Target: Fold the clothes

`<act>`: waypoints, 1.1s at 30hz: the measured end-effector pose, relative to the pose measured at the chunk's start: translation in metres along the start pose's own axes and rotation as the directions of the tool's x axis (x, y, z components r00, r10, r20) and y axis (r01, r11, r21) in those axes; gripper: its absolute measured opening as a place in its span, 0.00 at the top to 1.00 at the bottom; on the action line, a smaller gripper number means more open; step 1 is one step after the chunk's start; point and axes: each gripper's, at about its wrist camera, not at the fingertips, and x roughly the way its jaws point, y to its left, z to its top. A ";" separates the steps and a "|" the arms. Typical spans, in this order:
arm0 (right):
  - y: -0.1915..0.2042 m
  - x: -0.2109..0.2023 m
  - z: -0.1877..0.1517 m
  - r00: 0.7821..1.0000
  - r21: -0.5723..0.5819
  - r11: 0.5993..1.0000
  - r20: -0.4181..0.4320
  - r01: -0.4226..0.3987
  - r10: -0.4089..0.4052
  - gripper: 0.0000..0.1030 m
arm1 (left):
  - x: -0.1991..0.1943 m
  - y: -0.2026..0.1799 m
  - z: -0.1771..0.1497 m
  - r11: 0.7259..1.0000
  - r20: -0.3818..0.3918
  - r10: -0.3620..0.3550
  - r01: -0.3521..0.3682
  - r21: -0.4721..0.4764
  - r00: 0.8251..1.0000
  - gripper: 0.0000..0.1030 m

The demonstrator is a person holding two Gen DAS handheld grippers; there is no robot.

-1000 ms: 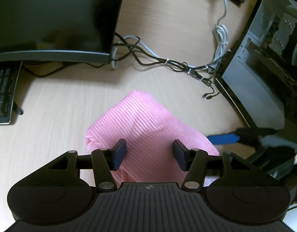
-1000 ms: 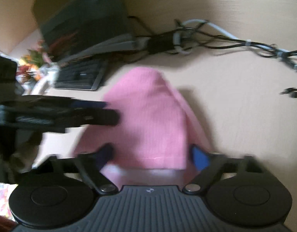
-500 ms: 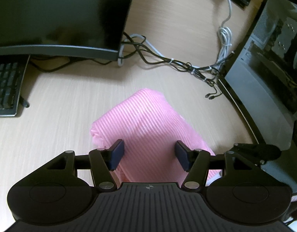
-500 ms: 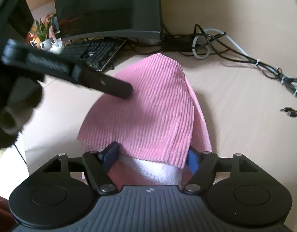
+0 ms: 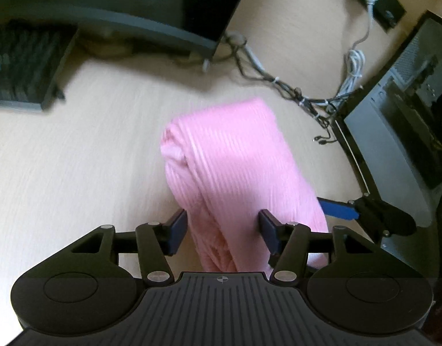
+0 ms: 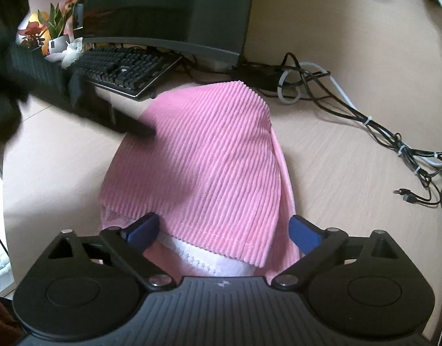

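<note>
Both tools stand with their jaws wide apart and grip nothing. The left gripper [image 5: 222,230] straddles the near end of the pink ribbed garment [image 5: 238,167], pads either side without pinching; the right gripper [image 6: 224,232] does the same at the hem, where a white lace-edged layer [image 6: 203,259] peeks out under the pink.

Over the last second the left tool has swung round to the garment's side, so its rolled, layered edge now faces that camera, and its tip sits against the cloth's far-left flank in the right view. The garment itself has barely shifted: it lies as a compact, several-layer bundle on the wooden desk [image 5: 77,158], between the keyboard [image 6: 126,69] and the cable tangle [image 6: 350,115].

I'd judge the bundle folded, or nearly; whether another fold follows, I can't tell.
</note>
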 end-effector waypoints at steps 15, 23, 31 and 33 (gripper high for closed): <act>-0.011 -0.026 0.015 0.998 0.022 1.000 0.070 -0.007 0.005 0.00 | 0.075 -0.020 0.045 0.991 -0.029 -0.130 0.130 0.021 0.991 0.48; -0.006 0.005 0.001 0.999 -0.004 0.999 -0.007 0.032 -0.032 0.00 | 0.057 -0.015 0.040 0.993 -0.001 -0.113 0.113 -0.032 0.994 0.45; -0.017 -0.002 0.005 0.996 0.020 0.997 -0.031 -0.078 0.078 0.00 | 0.000 -0.015 0.002 0.986 0.050 0.047 -0.038 -0.164 0.998 0.22; -0.033 -0.011 0.007 0.985 0.091 0.982 -0.036 -0.165 0.169 0.00 | 0.008 -0.014 -0.007 0.986 0.013 0.081 -0.078 -0.147 0.997 0.29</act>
